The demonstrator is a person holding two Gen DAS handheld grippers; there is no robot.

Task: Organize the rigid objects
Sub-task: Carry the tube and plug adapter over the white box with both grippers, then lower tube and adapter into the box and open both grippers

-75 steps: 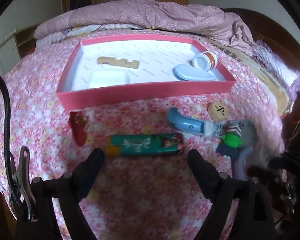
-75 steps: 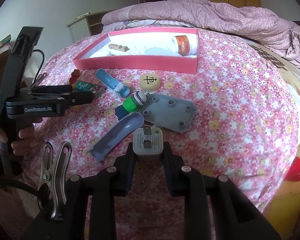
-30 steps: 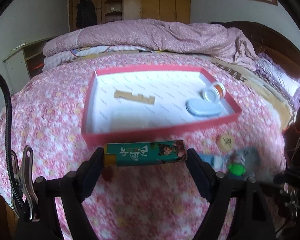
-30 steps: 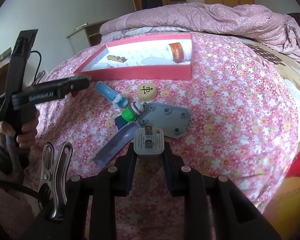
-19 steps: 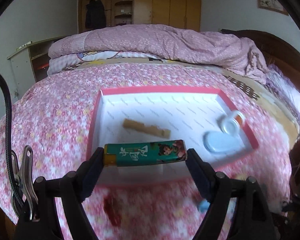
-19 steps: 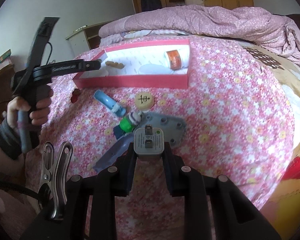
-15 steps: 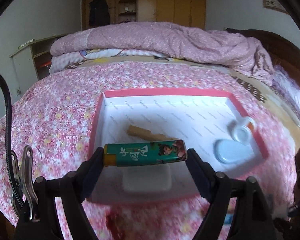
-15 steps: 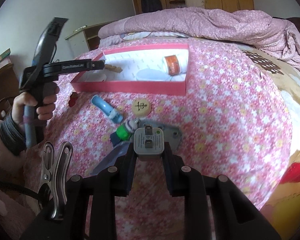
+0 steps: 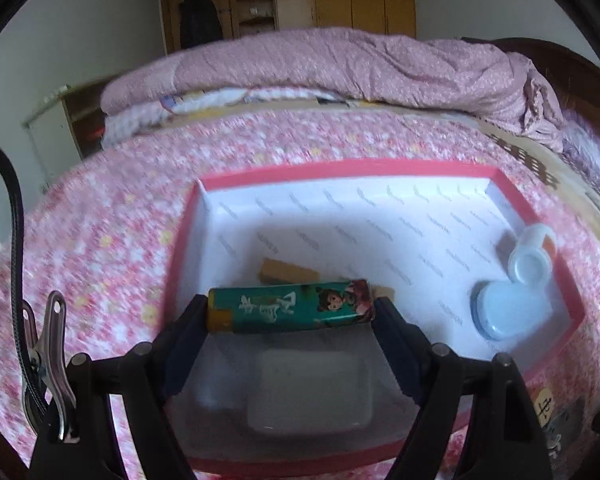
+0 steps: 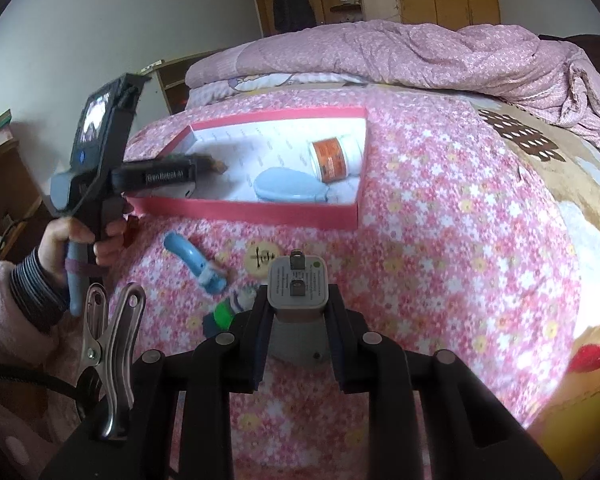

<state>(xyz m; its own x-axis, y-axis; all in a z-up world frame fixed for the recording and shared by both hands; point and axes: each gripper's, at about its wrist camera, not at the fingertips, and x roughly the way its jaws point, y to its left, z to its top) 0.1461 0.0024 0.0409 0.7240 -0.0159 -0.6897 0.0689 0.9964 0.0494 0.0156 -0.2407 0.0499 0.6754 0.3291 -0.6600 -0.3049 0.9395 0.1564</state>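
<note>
Looking along the left gripper [image 9: 291, 314], the left wrist view shows a green lighter [image 9: 288, 312] clamped end to end between both pads, long axis crosswise to the fingers, yellow end at picture left, cartoon print at right. It hangs above the near part of the pink-rimmed box [image 9: 340, 170], over a white rectangular block [image 9: 308, 392] and in front of a tan wooden piece [image 9: 286, 272]. A pale blue oval case [image 9: 512, 312] and a white jar [image 9: 530, 258] lie at the box's right side.

Only the right wrist view shows the person's hand [image 10: 82, 246] on the left tool's grip, plus the floral bedspread [image 10: 440, 208] with a blue tube [image 10: 194, 262], a round game piece [image 10: 262, 256] and a green-capped toy [image 10: 222, 314] outside the box. The right gripper [image 10: 298, 312] is clamped on a white plug adapter [image 10: 298, 290], 2 prongs pointing away from the camera, held above the bedspread.

Against 2.5 s ago: the lighter lay on the bedspread between spread fingers; now it is gripped and carried over the box. The adapter grip is unchanged.
</note>
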